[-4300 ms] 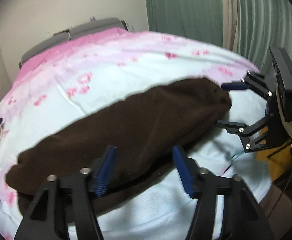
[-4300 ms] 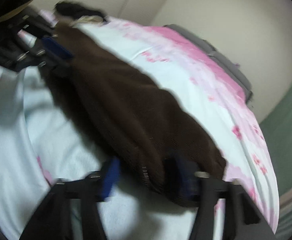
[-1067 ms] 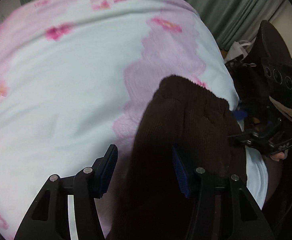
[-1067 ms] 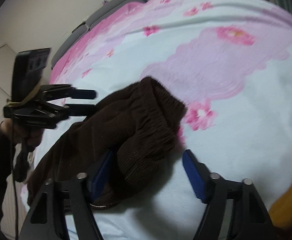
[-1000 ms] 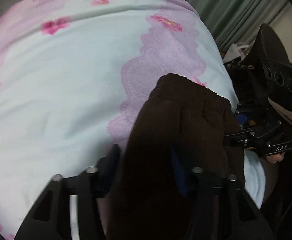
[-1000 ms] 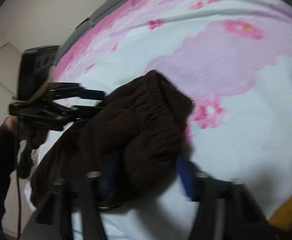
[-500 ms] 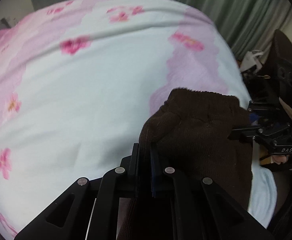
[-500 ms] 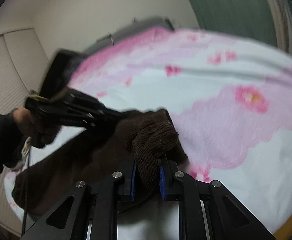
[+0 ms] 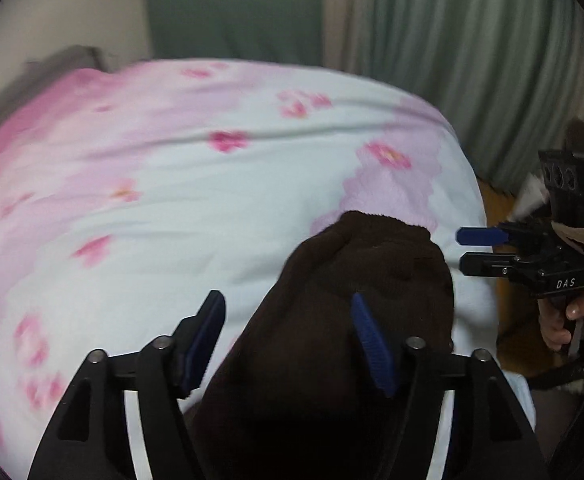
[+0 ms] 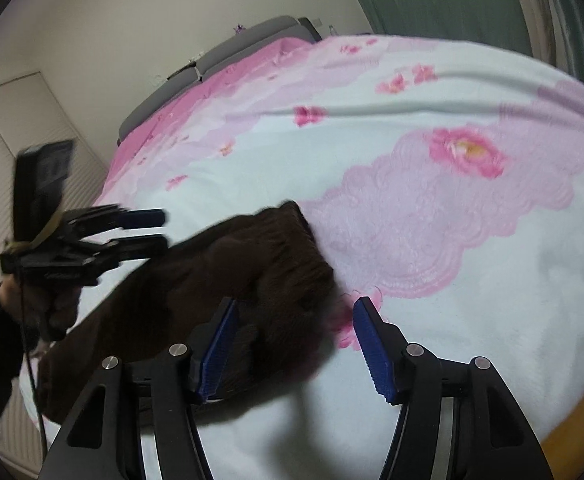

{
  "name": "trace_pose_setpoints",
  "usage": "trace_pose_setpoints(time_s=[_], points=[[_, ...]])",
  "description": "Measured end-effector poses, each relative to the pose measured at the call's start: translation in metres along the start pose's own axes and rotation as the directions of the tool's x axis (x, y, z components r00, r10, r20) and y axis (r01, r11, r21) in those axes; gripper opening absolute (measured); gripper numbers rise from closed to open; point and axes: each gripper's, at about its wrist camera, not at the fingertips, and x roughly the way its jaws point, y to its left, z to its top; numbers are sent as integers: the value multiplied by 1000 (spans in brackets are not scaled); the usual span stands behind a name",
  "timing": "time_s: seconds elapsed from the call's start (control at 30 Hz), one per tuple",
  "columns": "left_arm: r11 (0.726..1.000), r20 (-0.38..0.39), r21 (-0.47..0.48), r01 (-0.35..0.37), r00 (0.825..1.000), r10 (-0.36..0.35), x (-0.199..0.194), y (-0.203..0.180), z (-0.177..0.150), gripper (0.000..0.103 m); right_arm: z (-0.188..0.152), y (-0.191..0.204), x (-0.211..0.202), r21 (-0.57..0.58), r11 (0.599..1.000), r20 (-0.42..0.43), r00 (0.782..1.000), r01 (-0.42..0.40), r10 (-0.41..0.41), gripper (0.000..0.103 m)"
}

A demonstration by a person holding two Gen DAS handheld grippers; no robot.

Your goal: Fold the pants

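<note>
We see both jaws just opened: our left hand-held gripper [image 9: 288,340] and right hand-held gripper [image 10: 295,344] grip nothing. The dark brown ribbed knit pants [image 10: 228,276] lie folded beneath them on the pink-flowered bed [image 10: 431,208], their near end hidden behind the fingers.

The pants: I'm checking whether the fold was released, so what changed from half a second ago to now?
Both grippers, left and right, were clamped on the brown pants; their jaws have just opened and let go. The pants stay folded on the bedspread.

dark brown pants [image 10: 220,292], folded, on bed
</note>
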Motion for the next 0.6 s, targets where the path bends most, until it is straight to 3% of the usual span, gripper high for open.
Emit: trace_pose_setpoints(time_s=[0.1, 0.17, 0.3, 0.37, 0.43, 0.5, 0.6], points=[[991, 34, -80, -103, 994, 106, -44, -1, -28, 71, -1, 21, -23, -2, 1000, 36, 999, -8, 8, 76], [971, 34, -135, -198, 978, 204, -72, -4, -52, 77, -3, 38, -36, -21, 1000, 51, 998, -23, 24, 81], [900, 12, -253, -355, 929, 370, -116, -12, -107, 82, -10, 71, -56, -115, 991, 54, 996, -65, 72, 82], [839, -3, -351, -416, 896, 444, -134, -15, -138, 83, -9, 98, -56, -222, 970, 34, 994, -98, 108, 83], [785, -13, -439, -436, 877, 480, -144, -17, -163, 84, -7, 128, -52, -350, 925, -7, 987, -150, 158, 83], [715, -23, -540, -444, 857, 514, -150, -13, -186, 85, -2, 152, -44, -448, 870, -68, 978, -208, 199, 83], [618, -42, -657, -431, 840, 541, -154, -1, -209, 85, 11, 197, -15, -619, 724, -196, 952, -306, 234, 83]])
